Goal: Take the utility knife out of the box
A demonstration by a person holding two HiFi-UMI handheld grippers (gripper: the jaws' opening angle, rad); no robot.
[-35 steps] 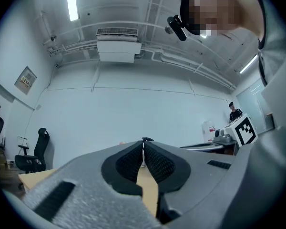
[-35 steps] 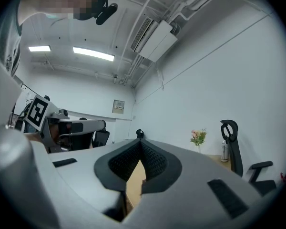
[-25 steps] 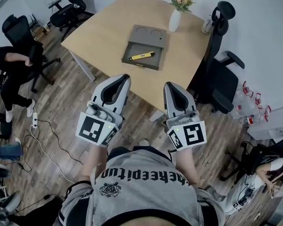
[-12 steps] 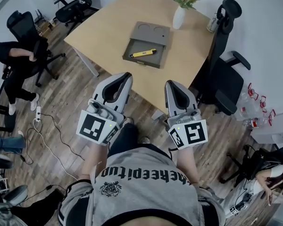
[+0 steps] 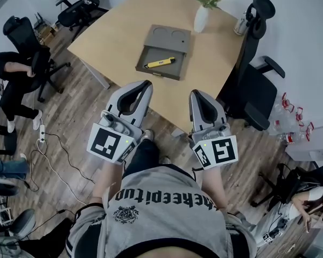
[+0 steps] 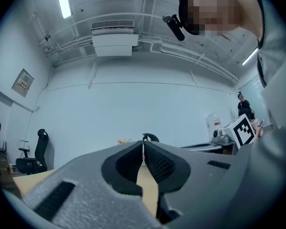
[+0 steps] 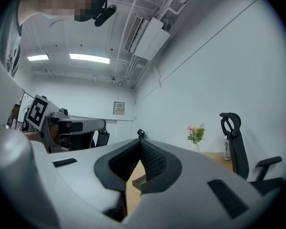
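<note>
yellow utility knife (image 5: pixel 161 63) lies in the open grey box (image 5: pixel 156 75) on the table (image 5: pixel 118 34); my left gripper (image 5: pixel 144 84) and right gripper (image 5: pixel 196 93) hang short of it, jaws together, empty.

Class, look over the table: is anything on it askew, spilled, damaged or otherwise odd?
Nothing stands out. The utility knife lies slantwise inside the open box, and the vase of flowers stands upright; nothing spilled.
</note>
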